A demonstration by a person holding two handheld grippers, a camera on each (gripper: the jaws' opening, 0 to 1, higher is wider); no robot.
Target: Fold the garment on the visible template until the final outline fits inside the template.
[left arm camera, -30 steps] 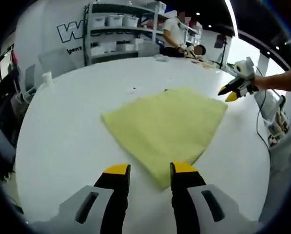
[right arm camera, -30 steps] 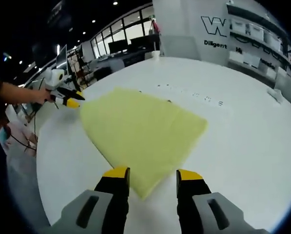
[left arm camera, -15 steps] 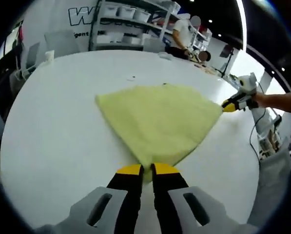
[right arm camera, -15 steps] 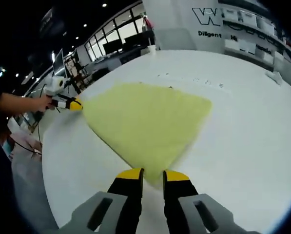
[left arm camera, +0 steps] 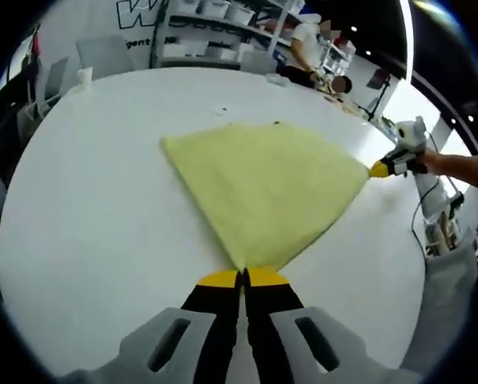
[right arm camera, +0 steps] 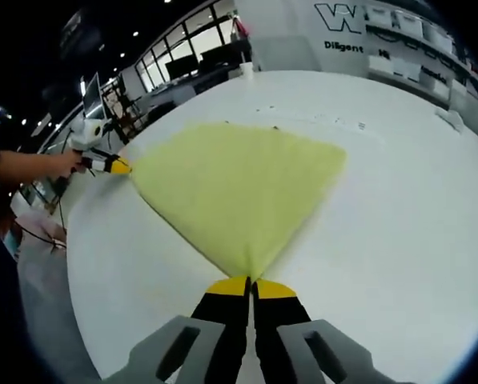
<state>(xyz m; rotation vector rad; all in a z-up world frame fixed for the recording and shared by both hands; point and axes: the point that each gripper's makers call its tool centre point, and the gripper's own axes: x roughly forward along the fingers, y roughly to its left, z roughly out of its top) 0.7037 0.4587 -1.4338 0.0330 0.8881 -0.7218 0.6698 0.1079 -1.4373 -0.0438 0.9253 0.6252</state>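
A yellow garment is lying flat near the middle of a white table. One corner is being pinched by the left gripper, another by the right gripper, fingers clamped together. Folding is judged barely begun.

1. We see bare surface all around the flat yellow cloth on the round white table.
2. Far shelving with white bins stands beyond the table's edge.
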